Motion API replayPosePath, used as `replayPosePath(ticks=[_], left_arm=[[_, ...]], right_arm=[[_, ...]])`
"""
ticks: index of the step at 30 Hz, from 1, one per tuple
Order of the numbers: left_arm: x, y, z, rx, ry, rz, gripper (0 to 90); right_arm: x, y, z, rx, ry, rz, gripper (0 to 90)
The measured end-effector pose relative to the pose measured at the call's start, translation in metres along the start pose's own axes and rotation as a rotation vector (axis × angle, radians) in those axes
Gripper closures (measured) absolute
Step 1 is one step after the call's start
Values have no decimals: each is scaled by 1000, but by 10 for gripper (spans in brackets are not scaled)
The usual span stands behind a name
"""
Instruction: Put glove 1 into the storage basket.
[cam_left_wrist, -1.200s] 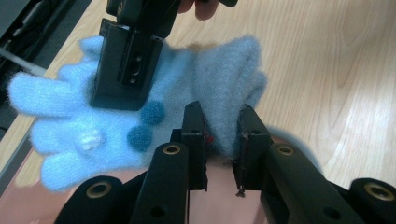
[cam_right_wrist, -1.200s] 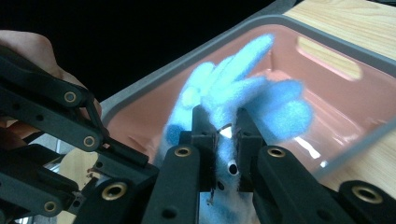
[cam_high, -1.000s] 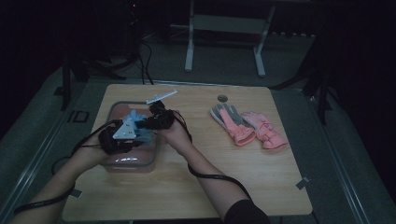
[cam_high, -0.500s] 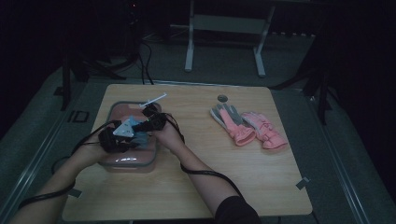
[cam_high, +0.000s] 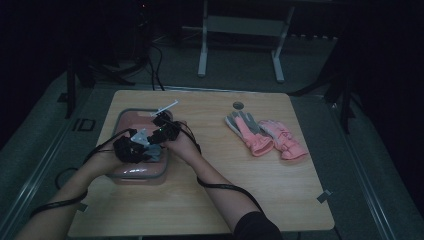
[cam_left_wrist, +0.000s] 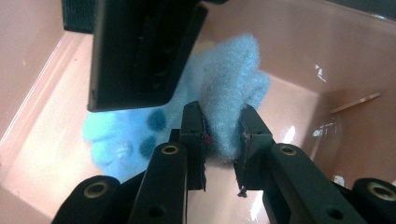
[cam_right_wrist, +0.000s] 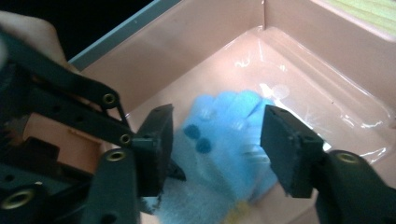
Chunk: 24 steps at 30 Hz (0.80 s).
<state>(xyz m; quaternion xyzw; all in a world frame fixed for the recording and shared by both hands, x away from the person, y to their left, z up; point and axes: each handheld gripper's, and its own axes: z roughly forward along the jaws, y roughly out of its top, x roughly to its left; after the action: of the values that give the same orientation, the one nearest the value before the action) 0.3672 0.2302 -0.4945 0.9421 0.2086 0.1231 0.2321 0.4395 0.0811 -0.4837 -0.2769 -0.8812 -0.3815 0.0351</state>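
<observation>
A: From the high view, what do you see?
B: Both grippers over a glossy pink plastic tub (cam_high: 131, 172) on the wooden table (cam_high: 210, 200); two pink gloves (cam_high: 265, 136) lie well apart.

A: And the left gripper view?
B: The left gripper (cam_left_wrist: 223, 135) pinches a fuzzy fold of the blue glove (cam_left_wrist: 229, 88), clamped between its flat black pads.

A: The right gripper view?
B: The right gripper (cam_right_wrist: 215, 144) has just been opening; its blocky pads stand apart, the soft dotted glove between them, untouched, lying in the tub
</observation>
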Motion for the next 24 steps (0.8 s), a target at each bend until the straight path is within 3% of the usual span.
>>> replayPosePath(ticks=[7,11,16,19,24], left_arm=[[-3,4,3,17,-22,-13,705],[-3,5,0,7,-16,-69,491],[-5,6,-10,-59,-4,-166,273],[-8,10,-11,-51,-5,-182,148],[-17,20,-12,-61,-21,-189,114]], right_arm=[[-4,-5,-11,-23,7,14,293],[-8,-11,-25,-45,22,12,226],[-9,-22,-40,-80,64,7,172],[-8,-27,-46,-85,73,0,164],[-9,-37,-58,-81,51,-10,166]])
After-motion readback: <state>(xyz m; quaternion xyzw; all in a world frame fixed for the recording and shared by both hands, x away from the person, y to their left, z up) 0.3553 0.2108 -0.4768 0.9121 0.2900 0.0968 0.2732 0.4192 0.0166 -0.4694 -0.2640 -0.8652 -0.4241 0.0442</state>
